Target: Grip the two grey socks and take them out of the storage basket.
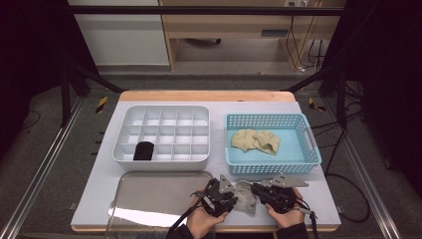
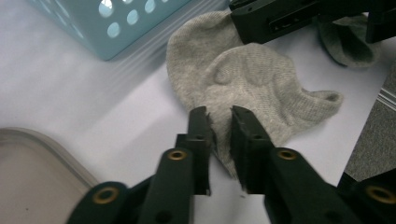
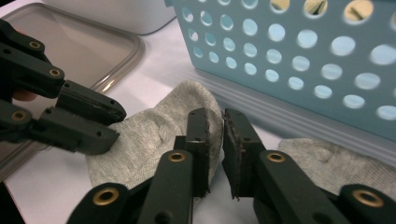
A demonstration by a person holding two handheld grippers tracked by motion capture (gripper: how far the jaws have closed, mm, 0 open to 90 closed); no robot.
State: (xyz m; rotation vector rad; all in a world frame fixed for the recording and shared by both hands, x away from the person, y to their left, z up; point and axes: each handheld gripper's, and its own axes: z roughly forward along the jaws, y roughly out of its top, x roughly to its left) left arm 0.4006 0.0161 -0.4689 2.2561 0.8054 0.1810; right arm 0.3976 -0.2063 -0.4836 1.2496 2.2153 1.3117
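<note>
A light grey sock (image 1: 244, 198) lies on the white table near its front edge, between my two grippers. In the left gripper view the left gripper (image 2: 219, 119) pinches the sock (image 2: 243, 79) at its near edge, with fabric caught between the narrow jaws. The right gripper (image 3: 213, 120) grips a fold of the same sock (image 3: 149, 135) from the other side. Seen from above, the left gripper (image 1: 232, 197) and right gripper (image 1: 257, 192) face each other across it. More grey fabric (image 3: 322, 161) lies behind the right jaws; whether it is a second sock I cannot tell.
A blue perforated basket (image 1: 271, 167) with beige socks (image 1: 256, 141) stands just behind the grippers. A white divided box (image 1: 164, 162) at the left holds a black rolled sock (image 1: 144, 150). A shallow grey tray (image 1: 159, 191) lies at the front left.
</note>
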